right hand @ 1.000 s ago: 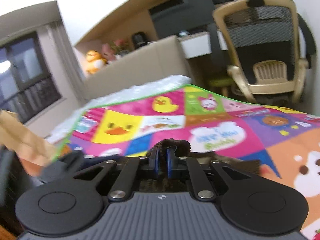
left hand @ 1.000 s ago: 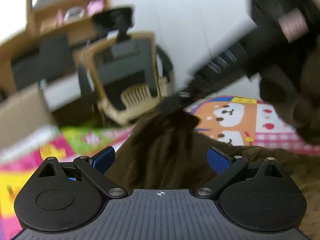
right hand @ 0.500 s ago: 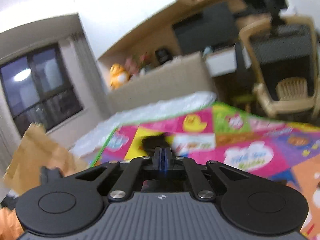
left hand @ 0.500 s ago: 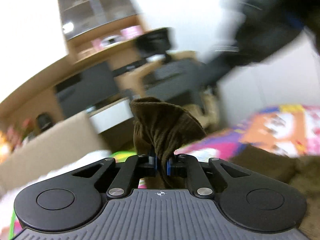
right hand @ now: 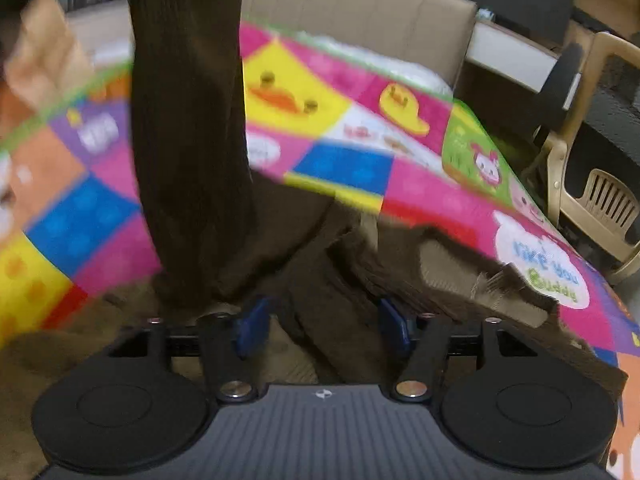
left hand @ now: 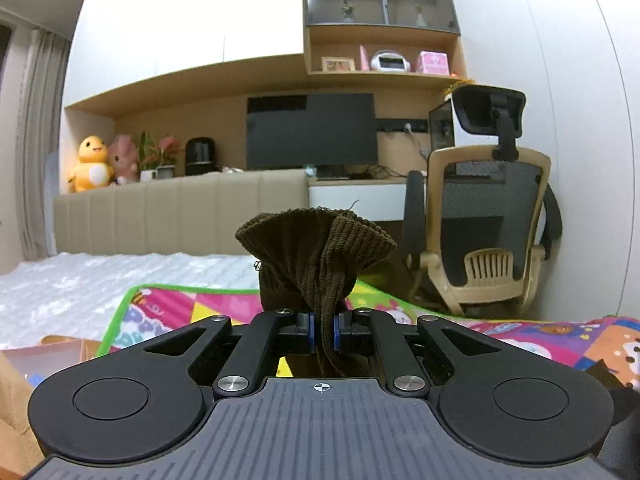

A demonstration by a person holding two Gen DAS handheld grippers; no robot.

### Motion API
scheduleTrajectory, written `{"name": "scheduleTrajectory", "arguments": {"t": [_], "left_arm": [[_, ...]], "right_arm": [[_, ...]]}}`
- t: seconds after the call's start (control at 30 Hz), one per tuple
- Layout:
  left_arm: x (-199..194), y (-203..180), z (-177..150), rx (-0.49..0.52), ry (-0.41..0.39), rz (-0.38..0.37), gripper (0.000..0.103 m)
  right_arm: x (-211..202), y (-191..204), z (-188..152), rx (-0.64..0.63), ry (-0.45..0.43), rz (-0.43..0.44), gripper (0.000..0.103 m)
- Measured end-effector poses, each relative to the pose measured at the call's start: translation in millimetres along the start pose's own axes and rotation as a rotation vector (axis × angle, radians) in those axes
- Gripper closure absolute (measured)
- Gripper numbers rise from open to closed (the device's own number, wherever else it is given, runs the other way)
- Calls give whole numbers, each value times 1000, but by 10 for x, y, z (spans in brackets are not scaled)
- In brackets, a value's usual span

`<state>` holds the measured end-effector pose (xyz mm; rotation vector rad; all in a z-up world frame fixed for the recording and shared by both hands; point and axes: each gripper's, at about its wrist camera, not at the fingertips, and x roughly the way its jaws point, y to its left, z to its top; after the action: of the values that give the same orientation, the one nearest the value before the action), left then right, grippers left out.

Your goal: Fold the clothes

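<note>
The left gripper [left hand: 324, 330] has its jaws clamped on a bunched end of a dark brown ribbed garment [left hand: 316, 256], lifted above the bright play mat [left hand: 180, 304]. The right gripper [right hand: 322, 326], jaws apart, hovers over the garment's crumpled rest, which seems, through blur, to lie on the mat.

We see ribbed brown corduroy garment [left hand: 316, 256], matt and soft, pinched between the left gripper [left hand: 324, 330] and its smooth blue pads [left hand: 308, 330]. Matt black plastic arms, bright metal rivets. The right gripper [right hand: 322, 326] hangs spread over the same cloth [right hand: 192, 120], frayed at one edge. Beneath, we see a glossy printed play mat [right hand: 340, 168]. Behind: mesh-backed chair [left hand: 492, 216], padded headboard [left hand: 180, 216], wood-look shelving [left hand: 384, 76].
</note>
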<state>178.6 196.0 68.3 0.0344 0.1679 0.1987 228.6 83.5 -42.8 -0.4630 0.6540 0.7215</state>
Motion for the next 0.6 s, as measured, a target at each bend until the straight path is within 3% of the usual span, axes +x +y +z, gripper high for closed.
{"name": "scheduleTrajectory", "arguments": {"t": [0.1,0.13,0.3,0.4,0.5,0.57,0.6], "left_arm": [[4,77,-12,-6,0,-2,94],[24,78,-20,-9,1,-3,94],[61,69,-51,-15,12,-8,94],[47,56,-41,-14,20,-12,94],[34,20,-23,-6,31,-17,94],[20,-44,3,9,40,-27,94],[26,-96,21,19,41,-34,94]], "right_arm": [[-47,-133,4,43,-37,-11,88],[-104,-216,20,78,-59,-11,91],[-409,-337,199,146,-199,15,93],[-279,-270,201,148,-174,58,93],[-43,-178,69,142,-92,82,90],[-49,-248,-17,188,-104,122,81],[-162,-337,-45,219,-131,141,68]]}}
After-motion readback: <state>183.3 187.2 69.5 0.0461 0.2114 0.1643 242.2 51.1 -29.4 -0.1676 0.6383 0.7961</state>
